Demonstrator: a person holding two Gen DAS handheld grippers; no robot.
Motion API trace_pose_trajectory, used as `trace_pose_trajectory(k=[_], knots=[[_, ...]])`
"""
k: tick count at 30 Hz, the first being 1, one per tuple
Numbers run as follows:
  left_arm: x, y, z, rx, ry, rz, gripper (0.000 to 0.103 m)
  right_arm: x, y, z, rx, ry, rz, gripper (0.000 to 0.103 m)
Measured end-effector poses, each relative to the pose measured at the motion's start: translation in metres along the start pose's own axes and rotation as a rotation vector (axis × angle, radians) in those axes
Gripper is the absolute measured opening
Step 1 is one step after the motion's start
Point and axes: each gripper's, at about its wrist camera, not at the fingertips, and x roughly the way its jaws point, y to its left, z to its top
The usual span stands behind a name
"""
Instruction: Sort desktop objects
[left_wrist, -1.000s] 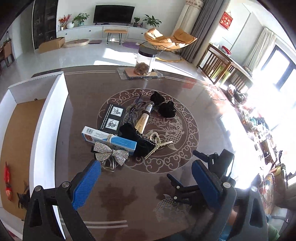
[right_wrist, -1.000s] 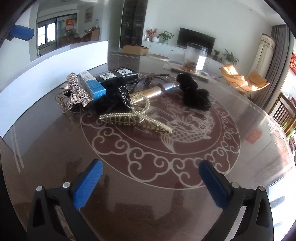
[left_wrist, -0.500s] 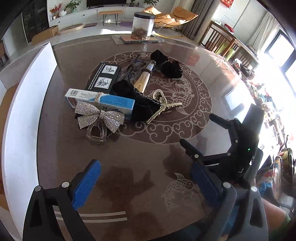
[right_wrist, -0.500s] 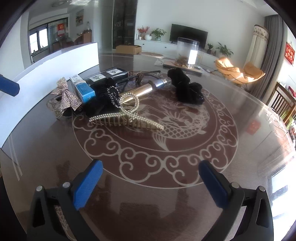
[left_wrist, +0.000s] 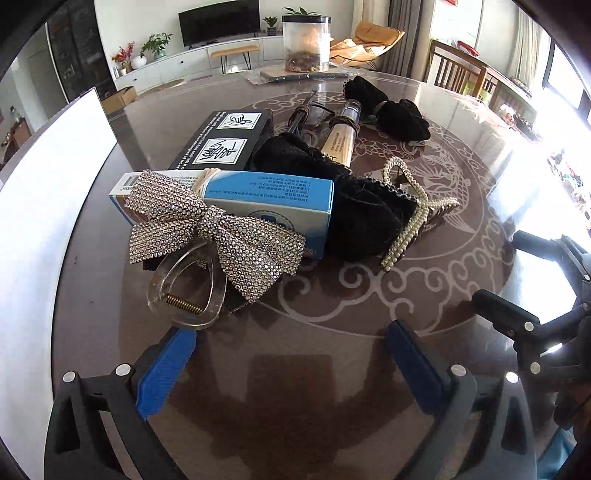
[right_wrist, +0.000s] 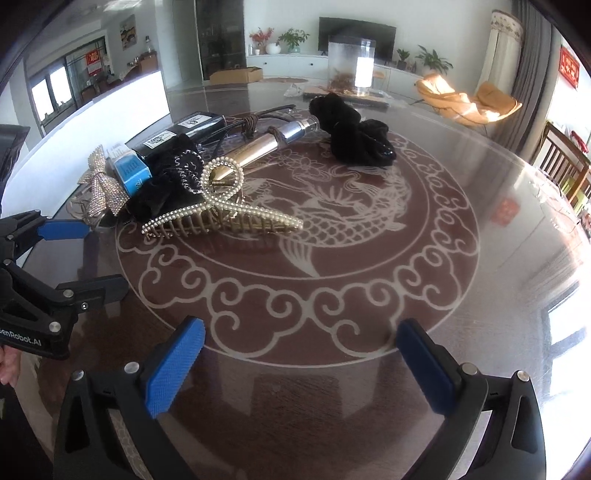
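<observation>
A pile of small objects lies on the round glass table (left_wrist: 332, 369). A rhinestone bow clip (left_wrist: 210, 229) with a clear plastic claw (left_wrist: 188, 291) lies nearest my left gripper (left_wrist: 291, 365), which is open and empty just in front of it. Behind it are a blue box (left_wrist: 269, 199), a black box (left_wrist: 225, 140), black cloth (left_wrist: 354, 206), a pearl claw clip (right_wrist: 221, 210), a gold tube (right_wrist: 258, 147) and black scrunchies (right_wrist: 354, 133). My right gripper (right_wrist: 299, 362) is open and empty, in front of the pearl clip.
A white-walled box (left_wrist: 40, 192) stands along the table's left side. A clear jar (left_wrist: 306, 42) on a mat stands at the table's far edge. The left gripper shows in the right wrist view (right_wrist: 74, 258); the right gripper shows at the left wrist view's right edge (left_wrist: 535, 295).
My left gripper has dropped lower and moved in close to the bow clip. My right gripper has edged forward toward the pearl clip. Both stay open.
</observation>
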Motion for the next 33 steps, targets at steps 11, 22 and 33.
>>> trace_pose_trajectory(k=[11, 22, 33], knots=[[0.0063, 0.0081, 0.0084, -0.019, -0.075, 0.013, 0.103, -0.0027, 0.0015, -0.0001, -0.005, 0.002, 0.006, 0.103], [0.0059, 0.0066, 0.0061, -0.013, -0.078, 0.003, 0.103, -0.0028, 0.0016, 0.0001, -0.005, 0.002, 0.006, 0.103], [0.0064, 0.0064, 0.0061, -0.012, -0.079, 0.003, 0.103, -0.0023, 0.0014, 0.0001, -0.005, 0.002, 0.006, 0.103]])
